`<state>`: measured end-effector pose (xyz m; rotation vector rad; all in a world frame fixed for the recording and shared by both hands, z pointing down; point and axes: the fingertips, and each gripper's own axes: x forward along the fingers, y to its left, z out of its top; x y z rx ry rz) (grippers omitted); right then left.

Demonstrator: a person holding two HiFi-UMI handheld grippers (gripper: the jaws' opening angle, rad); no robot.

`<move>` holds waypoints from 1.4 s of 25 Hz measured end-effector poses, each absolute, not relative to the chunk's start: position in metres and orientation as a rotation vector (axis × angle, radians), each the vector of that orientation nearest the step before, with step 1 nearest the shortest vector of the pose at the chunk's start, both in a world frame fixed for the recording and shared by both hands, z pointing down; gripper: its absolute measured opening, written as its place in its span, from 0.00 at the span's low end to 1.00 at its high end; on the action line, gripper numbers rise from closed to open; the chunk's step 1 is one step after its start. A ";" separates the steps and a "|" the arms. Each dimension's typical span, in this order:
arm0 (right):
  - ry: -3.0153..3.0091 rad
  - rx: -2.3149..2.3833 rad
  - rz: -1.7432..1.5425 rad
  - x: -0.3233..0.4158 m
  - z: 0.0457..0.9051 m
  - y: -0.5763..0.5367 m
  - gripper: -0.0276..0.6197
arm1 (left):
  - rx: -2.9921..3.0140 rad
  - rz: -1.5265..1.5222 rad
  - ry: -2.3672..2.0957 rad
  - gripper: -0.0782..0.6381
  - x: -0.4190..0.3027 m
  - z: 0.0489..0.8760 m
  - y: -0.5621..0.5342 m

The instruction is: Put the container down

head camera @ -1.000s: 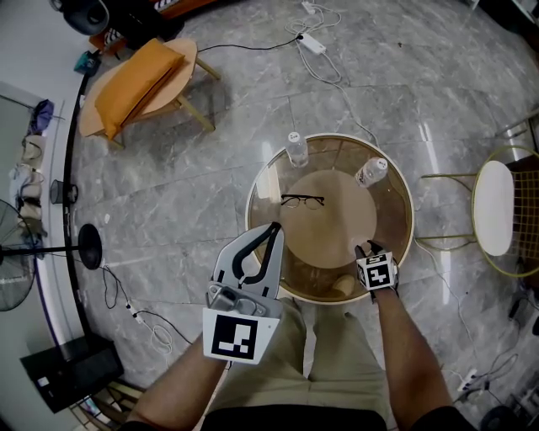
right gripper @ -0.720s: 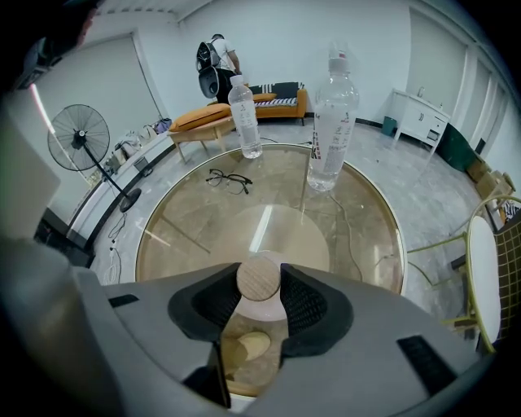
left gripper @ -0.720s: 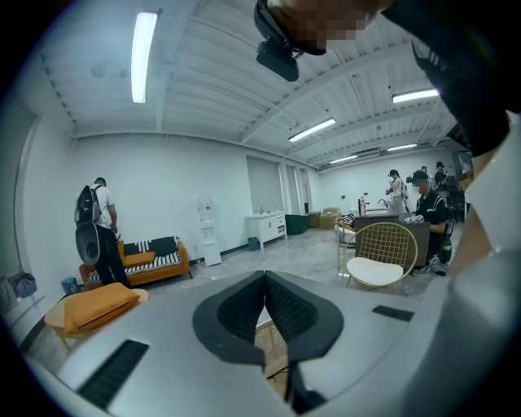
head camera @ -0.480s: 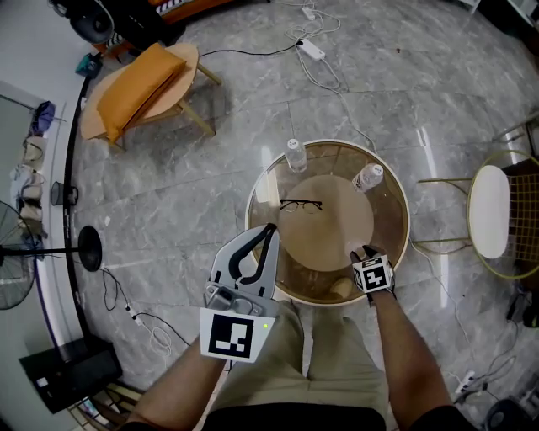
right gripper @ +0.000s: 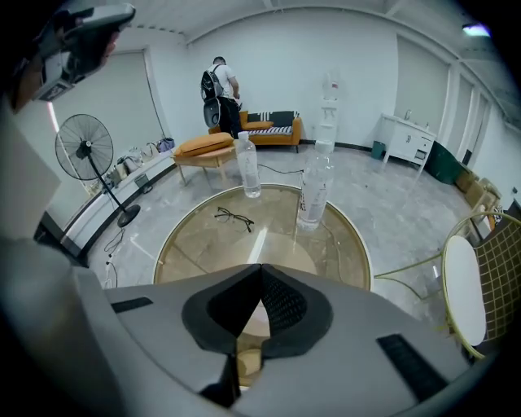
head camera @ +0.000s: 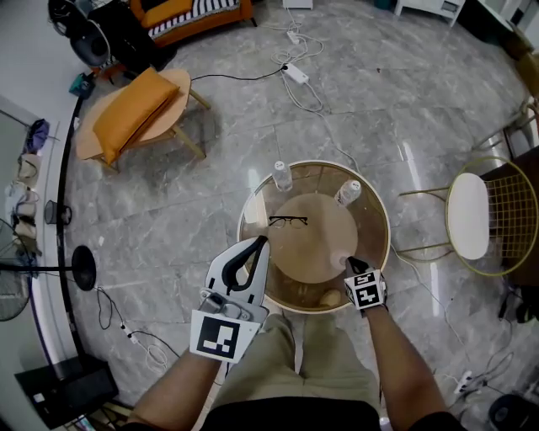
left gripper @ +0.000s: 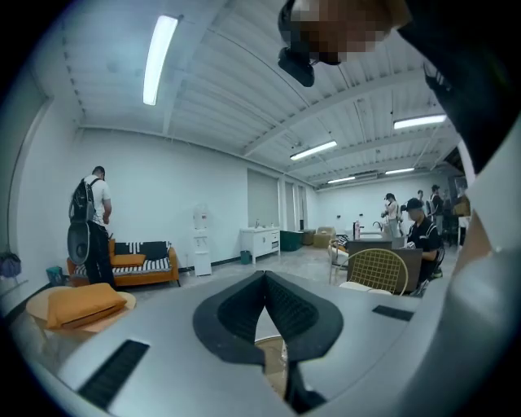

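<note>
Right hand-held gripper (head camera: 349, 263) closed, empty, over table (head camera: 372, 215).

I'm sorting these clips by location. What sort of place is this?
Probably an open office or studio lounge: an orange sofa and a water dispenser stand along the wall, several people are farther back, and a round glass table stands on polished stone flooring.

Grey marble floor (head camera: 404, 101); orange sofa (head camera: 189, 15); low wooden table (head camera: 178, 82), orange cushion (head camera: 135, 111); gold wire chair (head camera: 466, 215); ceiling strip lights (left gripper: 159, 57).
</note>
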<state>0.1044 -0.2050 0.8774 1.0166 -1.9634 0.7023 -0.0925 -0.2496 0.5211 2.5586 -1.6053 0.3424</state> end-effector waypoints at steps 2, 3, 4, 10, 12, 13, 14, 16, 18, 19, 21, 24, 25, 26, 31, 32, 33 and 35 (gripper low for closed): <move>-1.983 1.029 0.691 0.103 0.864 -0.203 0.06 | 2.578 0.323 -1.575 0.13 -0.089 0.515 -0.247; -1.994 1.038 0.682 0.103 0.858 -0.202 0.06 | 2.582 0.318 -1.570 0.13 -0.088 0.512 -0.245; -2.004 1.049 0.675 0.102 0.851 -0.201 0.06 | 2.582 0.313 -1.571 0.13 -0.088 0.509 -0.244; -2.048 1.097 0.666 0.097 0.814 -0.193 0.06 | 2.573 0.325 -1.592 0.13 -0.090 0.487 -0.236; -2.057 1.111 0.673 0.096 0.804 -0.191 0.06 | 2.576 0.342 -1.601 0.13 -0.091 0.483 -0.235; -2.062 1.119 0.671 0.096 0.798 -0.191 0.06 | 2.580 0.343 -1.601 0.13 -0.090 0.481 -0.234; -2.069 1.125 0.667 0.097 0.792 -0.191 0.06 | 2.585 0.336 -1.596 0.13 -0.089 0.478 -0.234; -2.090 1.133 0.658 0.095 0.778 -0.190 0.06 | 2.596 0.313 -1.577 0.13 -0.086 0.472 -0.230; -2.114 1.131 0.634 0.091 0.764 -0.187 0.06 | 2.609 0.309 -1.564 0.13 -0.084 0.467 -0.226; -2.124 1.129 0.618 0.089 0.758 -0.186 0.06 | 2.613 0.309 -1.564 0.13 -0.083 0.465 -0.225; -2.136 1.130 0.595 0.087 0.748 -0.185 0.06 | 2.615 0.303 -1.567 0.13 -0.083 0.462 -0.223; -2.151 1.146 0.584 0.086 0.733 -0.185 0.06 | 2.620 0.295 -1.566 0.13 -0.085 0.457 -0.221; -2.157 1.153 0.579 0.085 0.727 -0.185 0.06 | 2.620 0.286 -1.563 0.13 -0.085 0.455 -0.219; -2.165 1.160 0.575 0.084 0.721 -0.185 0.06 | 2.619 0.279 -1.561 0.13 -0.086 0.453 -0.218; -2.207 1.182 0.552 0.076 0.690 -0.188 0.06 | 2.607 0.325 -1.588 0.13 -0.092 0.444 -0.216; -2.217 1.181 0.543 0.075 0.684 -0.188 0.06 | 2.609 0.326 -1.592 0.13 -0.093 0.441 -0.215; -2.227 1.182 0.536 0.073 0.678 -0.188 0.06 | 2.615 0.316 -1.591 0.13 -0.094 0.438 -0.214; -2.246 1.187 0.533 0.070 0.666 -0.187 0.06 | 2.632 0.280 -1.584 0.13 -0.096 0.432 -0.213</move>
